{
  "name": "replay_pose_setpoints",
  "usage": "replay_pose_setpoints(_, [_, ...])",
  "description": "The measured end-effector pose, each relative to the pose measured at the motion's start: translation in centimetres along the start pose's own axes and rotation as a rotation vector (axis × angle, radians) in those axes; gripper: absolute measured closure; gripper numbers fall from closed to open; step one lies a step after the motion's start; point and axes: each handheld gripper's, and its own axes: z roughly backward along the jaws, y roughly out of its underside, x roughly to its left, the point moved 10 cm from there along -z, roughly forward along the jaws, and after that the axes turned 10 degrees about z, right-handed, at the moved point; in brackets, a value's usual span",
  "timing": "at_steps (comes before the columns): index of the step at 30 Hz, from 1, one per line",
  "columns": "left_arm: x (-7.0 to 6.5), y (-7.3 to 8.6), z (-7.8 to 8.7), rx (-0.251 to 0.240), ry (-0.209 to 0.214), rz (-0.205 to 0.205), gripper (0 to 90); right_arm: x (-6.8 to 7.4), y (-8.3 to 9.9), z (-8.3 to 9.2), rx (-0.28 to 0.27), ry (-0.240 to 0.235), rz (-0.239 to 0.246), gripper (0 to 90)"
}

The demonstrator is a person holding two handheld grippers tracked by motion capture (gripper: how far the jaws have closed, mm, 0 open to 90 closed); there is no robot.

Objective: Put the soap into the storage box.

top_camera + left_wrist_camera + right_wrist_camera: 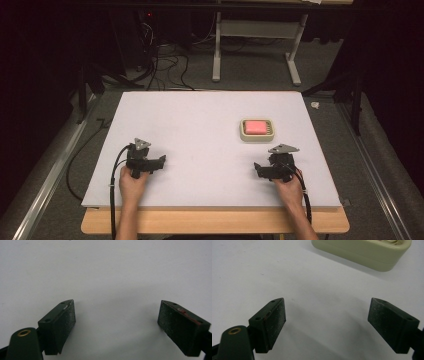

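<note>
A cream soap dish (pixel 257 130) holding a pink bar of soap (pixel 256 126) sits on the white table top (pixel 200 125), right of centre. My left gripper (pixel 161 162) rests low over the table at the front left, held by a hand; its jaws stand wide apart over bare table, as the left gripper (pixel 116 322) view confirms. My right gripper (pixel 258 169) is at the front right, a short way in front of the dish. In its own view the right gripper (pixel 327 320) is open with nothing between, and the soap dish (pixel 364 252) lies ahead at the top.
The white board lies on a wooden table whose edge (pixel 215 221) shows at the front. Beyond the far edge are cables (pixel 165 65) on the carpet and a grey desk frame (pixel 255 45). Metal rails run along both sides.
</note>
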Motion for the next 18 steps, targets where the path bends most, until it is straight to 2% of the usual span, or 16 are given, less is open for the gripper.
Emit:
replay_pose_setpoints(4, [0.00,0.00,0.00,0.000,0.000,0.000,15.1,0.14,0.29,-0.62,0.023,-0.008,0.011,14.5])
replay_pose_setpoints(7, [0.00,0.00,0.00,0.000,0.000,0.000,15.1,0.11,0.35,-0.82,0.010,-0.029,-0.005,13.8])
replay_pose_setpoints(18, [0.00,0.00,0.00,0.000,0.000,0.000,15.1,0.03,0.40,-0.93,-0.007,-0.034,-0.007,13.3])
